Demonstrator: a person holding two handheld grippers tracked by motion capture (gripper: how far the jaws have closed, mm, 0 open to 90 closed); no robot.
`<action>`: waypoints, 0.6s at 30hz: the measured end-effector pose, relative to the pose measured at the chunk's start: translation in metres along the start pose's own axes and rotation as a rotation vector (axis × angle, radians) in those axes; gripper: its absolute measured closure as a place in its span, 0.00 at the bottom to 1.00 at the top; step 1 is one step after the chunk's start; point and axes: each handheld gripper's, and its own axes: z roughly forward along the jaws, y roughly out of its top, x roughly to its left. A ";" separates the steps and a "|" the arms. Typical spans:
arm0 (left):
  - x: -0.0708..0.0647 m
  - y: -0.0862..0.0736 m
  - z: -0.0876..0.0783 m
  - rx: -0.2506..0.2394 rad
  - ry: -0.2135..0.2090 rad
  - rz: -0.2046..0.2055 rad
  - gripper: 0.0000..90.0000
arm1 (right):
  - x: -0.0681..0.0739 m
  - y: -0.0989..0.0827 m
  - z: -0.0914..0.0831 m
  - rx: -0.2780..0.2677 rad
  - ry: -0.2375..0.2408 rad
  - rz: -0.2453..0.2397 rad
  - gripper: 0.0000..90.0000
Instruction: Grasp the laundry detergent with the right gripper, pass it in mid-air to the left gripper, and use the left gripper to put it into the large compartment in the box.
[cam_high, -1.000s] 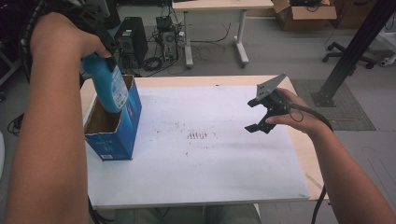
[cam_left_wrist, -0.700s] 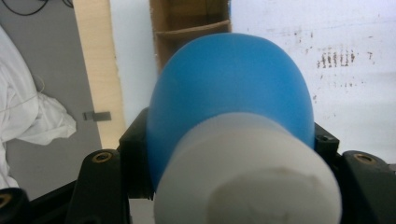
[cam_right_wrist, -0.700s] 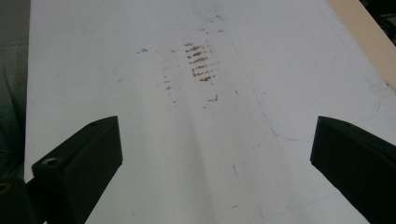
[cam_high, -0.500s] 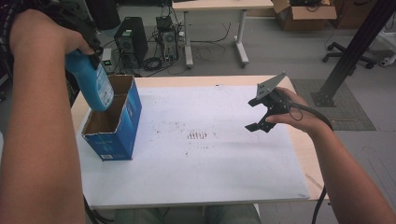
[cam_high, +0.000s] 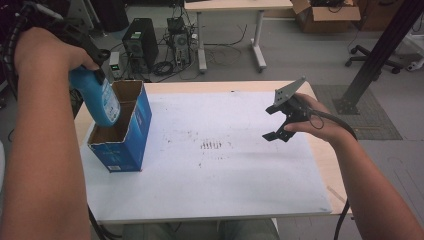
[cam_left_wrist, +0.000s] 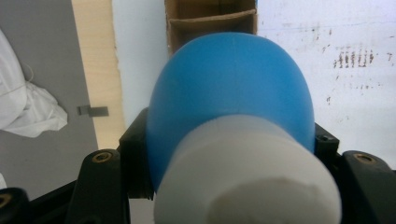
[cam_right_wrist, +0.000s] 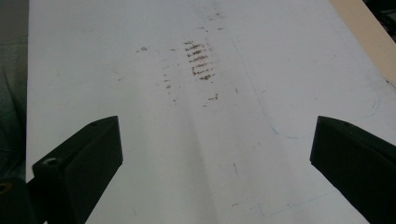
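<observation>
Blue bottle (cam_high: 98, 98), clamped in the left gripper (cam_high: 92, 67), hangs upright above the box (cam_high: 122, 131) (desk's left edge); right gripper (cam_high: 280, 129) gapes idle.

High view looks forward and down over the white table (cam_high: 225, 190). Both gripper views sit close, facing its stained patch (cam_right_wrist: 201, 60), shared by all.
</observation>
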 end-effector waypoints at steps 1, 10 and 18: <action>0.002 0.000 0.007 0.009 -0.004 0.002 0.42 | 0.000 0.000 0.000 0.001 -0.001 -0.001 0.03; 0.003 0.002 0.033 0.040 -0.005 0.013 0.42 | 0.002 0.000 0.000 -0.001 0.000 0.003 0.03; 0.001 0.005 0.053 0.047 -0.017 0.022 0.42 | 0.003 -0.001 0.001 -0.004 0.001 0.003 0.03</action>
